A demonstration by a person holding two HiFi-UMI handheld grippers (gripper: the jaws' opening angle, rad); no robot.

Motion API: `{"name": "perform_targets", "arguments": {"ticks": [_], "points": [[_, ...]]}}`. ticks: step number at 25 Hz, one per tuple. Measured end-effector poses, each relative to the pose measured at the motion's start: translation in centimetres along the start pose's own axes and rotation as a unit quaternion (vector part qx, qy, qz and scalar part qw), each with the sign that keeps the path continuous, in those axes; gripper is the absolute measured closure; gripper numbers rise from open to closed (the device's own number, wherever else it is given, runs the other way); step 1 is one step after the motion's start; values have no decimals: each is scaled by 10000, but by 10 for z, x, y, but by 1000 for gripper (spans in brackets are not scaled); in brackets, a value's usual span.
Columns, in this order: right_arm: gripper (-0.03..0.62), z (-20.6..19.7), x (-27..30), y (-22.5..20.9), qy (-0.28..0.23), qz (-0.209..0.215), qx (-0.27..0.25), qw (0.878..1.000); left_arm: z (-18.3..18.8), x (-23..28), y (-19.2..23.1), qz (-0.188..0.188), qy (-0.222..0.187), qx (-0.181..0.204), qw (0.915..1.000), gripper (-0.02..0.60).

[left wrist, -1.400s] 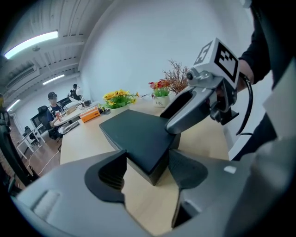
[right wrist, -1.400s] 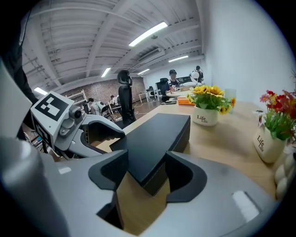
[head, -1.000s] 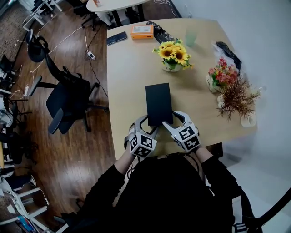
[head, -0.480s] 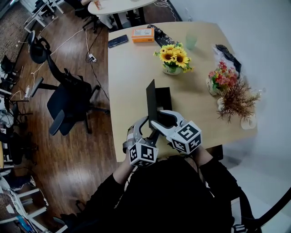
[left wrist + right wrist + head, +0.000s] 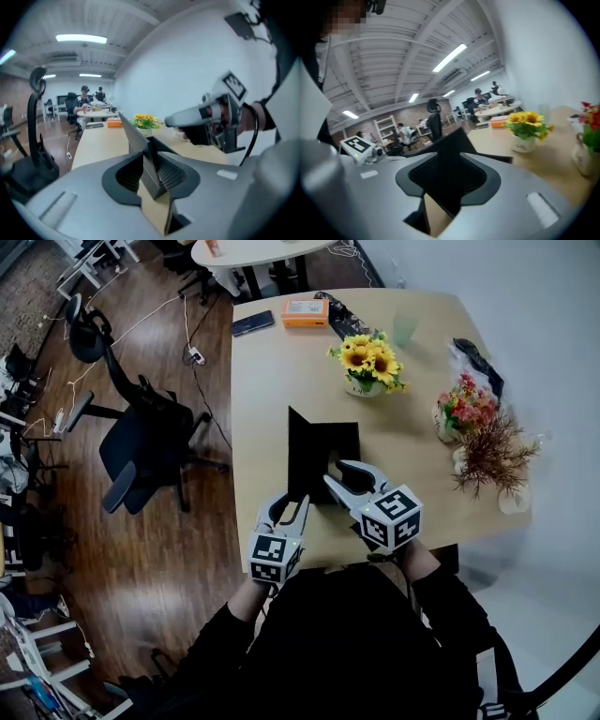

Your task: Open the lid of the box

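Note:
A flat black box (image 5: 343, 439) lies on the wooden table (image 5: 272, 371), and its lid (image 5: 298, 454) stands up on edge along the left side. My left gripper (image 5: 298, 506) (image 5: 152, 173) has just been closing and is now shut on the lid's thin near edge (image 5: 140, 145). My right gripper (image 5: 337, 472) (image 5: 450, 183) reaches in from the right over the box's near end. Its jaws have also been closing, and a black panel (image 5: 454, 154), apparently the lid, fills the gap between the pads. The box's inside is dark.
A sunflower pot (image 5: 370, 357) stands just behind the box. Pink flowers (image 5: 464, 401) and a dried plant (image 5: 492, 451) line the right edge. An orange case (image 5: 312, 312), a phone (image 5: 253, 322) and a cup (image 5: 405, 329) sit at the far end. An office chair (image 5: 141, 437) stands left of the table.
The lid has swung from flat on the box to standing on edge. Both grippers rose with it, and the left one moved back to the lid's near edge and closed there.

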State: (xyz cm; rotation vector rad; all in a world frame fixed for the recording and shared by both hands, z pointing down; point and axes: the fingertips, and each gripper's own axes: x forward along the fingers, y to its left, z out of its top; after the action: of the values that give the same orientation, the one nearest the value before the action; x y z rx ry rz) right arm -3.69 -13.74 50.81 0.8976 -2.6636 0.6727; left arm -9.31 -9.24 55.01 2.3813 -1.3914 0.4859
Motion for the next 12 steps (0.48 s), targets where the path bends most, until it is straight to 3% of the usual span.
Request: {"name": "perform_targets", "arguments": {"ticks": [2,4,8,11,12], "points": [[447,-31,-13,-50,394,-948,278,9943,-9,-5,15,-58,-165,-900,9958,516],[402,-65,-21,-78,879,-1379,508,9852,-21,-8,30,-165,-309,-1762,9837,520],[381,-107,-17,-84,1432,-1322,795,9776,-45,-6,48,-437,-536,-3167,9460,523],[492,-116,-13,-80,1442,-1187,943,9779,-61,0,55,-657,-549,-4030,9112,522],[497,-116,-13,-79,1414,-1161,989,9781,-65,2,56,-707,-538,-4326,8972,518]]}}
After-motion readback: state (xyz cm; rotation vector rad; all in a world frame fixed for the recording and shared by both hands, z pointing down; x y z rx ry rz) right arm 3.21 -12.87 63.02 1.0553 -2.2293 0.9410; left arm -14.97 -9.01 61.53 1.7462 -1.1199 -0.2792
